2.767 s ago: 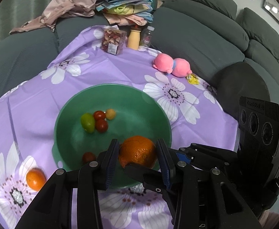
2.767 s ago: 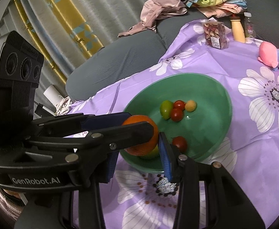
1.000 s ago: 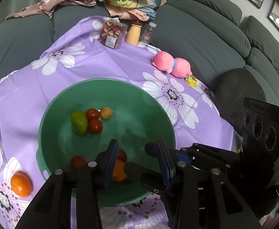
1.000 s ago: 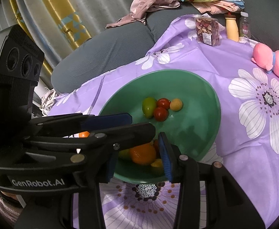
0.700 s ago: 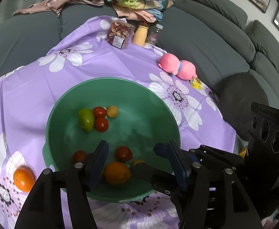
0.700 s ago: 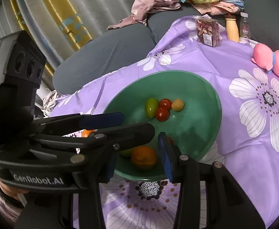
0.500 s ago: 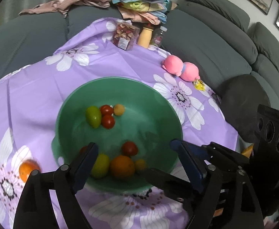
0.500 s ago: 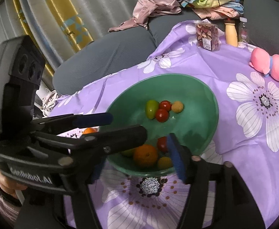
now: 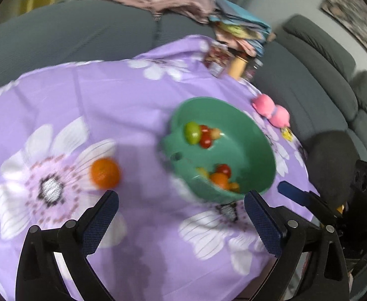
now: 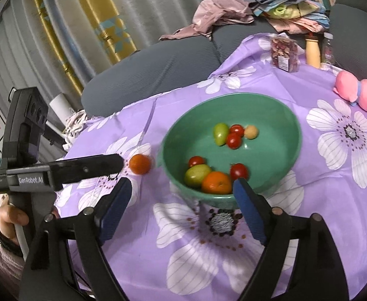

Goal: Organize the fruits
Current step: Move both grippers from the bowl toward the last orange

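Note:
A green bowl (image 10: 233, 97) on the purple flowered cloth holds a large orange (image 10: 216, 182), two green fruits, several red tomatoes and a small yellow fruit. A second orange (image 10: 139, 164) lies on the cloth just left of the bowl. My right gripper (image 10: 182, 185) hangs before the bowl's near rim, jaws opening, nothing between them. In the blurred left wrist view my left gripper (image 9: 181, 200) is also opening and empty. The loose orange (image 9: 105, 173) is just beyond its left fingertip and the bowl (image 9: 258, 135) is to the right. The left gripper's finger (image 10: 83, 169) reaches toward the loose orange.
A pink plush toy (image 10: 356, 91), a snack box (image 10: 284, 55) and a bottle (image 10: 312, 50) stand behind the bowl. A pile of clothes (image 10: 258, 10) lies on the grey sofa (image 10: 158, 67). A person's hand (image 10: 10, 215) holds the left gripper.
Both grippers have opened wide and let the large orange drop into the bowl. Both pulled back from the bowl, and the left one swung left toward the loose orange.

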### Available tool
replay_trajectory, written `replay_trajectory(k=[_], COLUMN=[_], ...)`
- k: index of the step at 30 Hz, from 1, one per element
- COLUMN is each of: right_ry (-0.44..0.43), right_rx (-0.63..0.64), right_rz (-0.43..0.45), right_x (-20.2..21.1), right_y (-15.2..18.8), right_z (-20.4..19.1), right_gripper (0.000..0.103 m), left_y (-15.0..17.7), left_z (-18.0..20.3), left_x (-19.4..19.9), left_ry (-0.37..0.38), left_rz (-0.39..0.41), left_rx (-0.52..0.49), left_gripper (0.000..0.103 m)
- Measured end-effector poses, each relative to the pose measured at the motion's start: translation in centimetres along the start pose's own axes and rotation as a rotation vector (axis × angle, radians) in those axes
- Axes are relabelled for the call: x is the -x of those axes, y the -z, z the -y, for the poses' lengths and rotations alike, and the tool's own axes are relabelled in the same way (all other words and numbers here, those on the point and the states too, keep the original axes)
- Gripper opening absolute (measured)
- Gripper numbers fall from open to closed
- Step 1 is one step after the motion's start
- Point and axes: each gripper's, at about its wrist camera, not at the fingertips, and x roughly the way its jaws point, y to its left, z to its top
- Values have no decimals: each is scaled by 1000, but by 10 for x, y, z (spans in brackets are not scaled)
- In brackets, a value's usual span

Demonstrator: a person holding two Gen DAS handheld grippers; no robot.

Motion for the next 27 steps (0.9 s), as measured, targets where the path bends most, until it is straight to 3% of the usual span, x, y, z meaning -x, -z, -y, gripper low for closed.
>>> replay_trajectory(k=[10,27], right_ry=[-40,-92], right_rx=[64,144], right_rz=[-48,-106], right_x=[-9,-26], right_y=[5,8], right_z=[-34,-82], right_gripper=[84,85], left_y=[37,58], left_z=[-59,-98], left_x=[19,30], left_ry=[-112,-114], left_rz=[-42,-56], left_rx=[127,229], left_gripper=[100,100])
